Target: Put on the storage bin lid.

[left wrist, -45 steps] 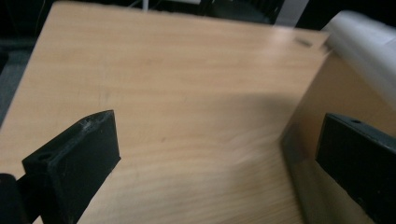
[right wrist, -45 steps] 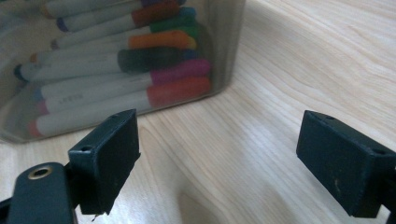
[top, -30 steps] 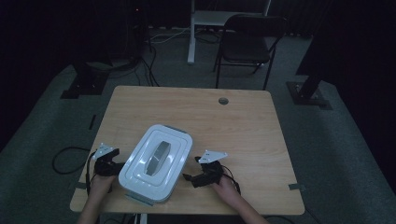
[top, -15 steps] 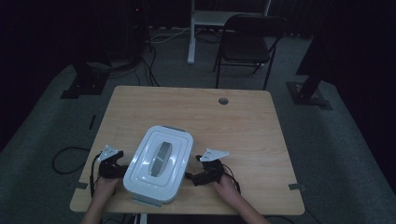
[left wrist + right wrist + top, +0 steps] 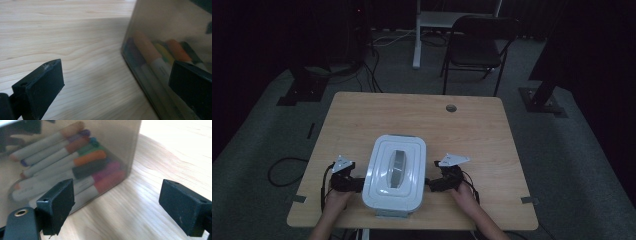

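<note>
My left tongs: jaws wide apart, two blunt matte black blocks, nothing between them but bare wood. One jaw sits low over the counter; the other is right against the wall of the box, contact not certain. From above, the left tongs sit at the box's left flank, my left hand behind them.

My right tongs: jaws likewise spread wide, holding nothing. Same black squared pads, a brass-ringed screw hole on the near arm. From above, the right tongs point at the box's right flank, my right hand behind, grey three-cornered plate on top.

Box between the two tongs, at the near middle of the counter, long axis running away from me. Rectangular with rounded corners; white, smooth moulded lid with stepped rim and a grey recessed handle at centre. Walls are translucent, cloudy plastic.

Through the wall, markers lie stacked on their sides: pale round barrels, caps in orange, green, purple, black, magenta, red. In the left gripper view the markers show blurred, with orange, yellow and dark caps.

Counter: pale wood-grain top, flat, a round grommet hole near the far edge.
</note>
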A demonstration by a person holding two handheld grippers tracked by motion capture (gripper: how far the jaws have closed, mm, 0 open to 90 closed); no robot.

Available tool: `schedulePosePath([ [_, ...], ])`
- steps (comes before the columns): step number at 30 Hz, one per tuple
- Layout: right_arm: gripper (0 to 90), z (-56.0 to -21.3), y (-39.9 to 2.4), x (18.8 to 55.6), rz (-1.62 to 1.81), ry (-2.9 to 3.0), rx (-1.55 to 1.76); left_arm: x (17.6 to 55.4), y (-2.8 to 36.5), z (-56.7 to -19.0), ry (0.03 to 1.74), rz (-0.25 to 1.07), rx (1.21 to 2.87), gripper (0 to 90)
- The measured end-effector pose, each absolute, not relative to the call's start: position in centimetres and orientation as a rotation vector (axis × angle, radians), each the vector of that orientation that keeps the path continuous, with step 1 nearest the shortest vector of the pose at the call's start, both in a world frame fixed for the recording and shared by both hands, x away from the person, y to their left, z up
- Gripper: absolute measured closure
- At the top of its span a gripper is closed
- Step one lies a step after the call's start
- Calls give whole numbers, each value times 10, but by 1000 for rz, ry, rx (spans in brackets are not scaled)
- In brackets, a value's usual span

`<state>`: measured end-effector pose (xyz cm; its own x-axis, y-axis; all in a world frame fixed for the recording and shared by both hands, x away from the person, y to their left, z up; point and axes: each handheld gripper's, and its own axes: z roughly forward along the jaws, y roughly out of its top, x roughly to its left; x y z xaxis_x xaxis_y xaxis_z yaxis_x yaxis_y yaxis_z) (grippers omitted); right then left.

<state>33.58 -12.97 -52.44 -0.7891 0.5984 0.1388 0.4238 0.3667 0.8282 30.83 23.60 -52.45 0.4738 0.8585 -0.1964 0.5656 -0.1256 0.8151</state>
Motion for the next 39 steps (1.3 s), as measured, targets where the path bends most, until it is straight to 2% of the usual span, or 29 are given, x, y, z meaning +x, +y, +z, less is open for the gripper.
schedulePosePath([
  [21, 128, -522, -181, 354, 1292, 2353, 1037, 320, 184, -523, 1095, 346, 1893, 4],
  [39, 127, -525, -196, 342, 1275, 2304, 1055, 326, 182, -524, 1054, 414, 1905, 4],
])
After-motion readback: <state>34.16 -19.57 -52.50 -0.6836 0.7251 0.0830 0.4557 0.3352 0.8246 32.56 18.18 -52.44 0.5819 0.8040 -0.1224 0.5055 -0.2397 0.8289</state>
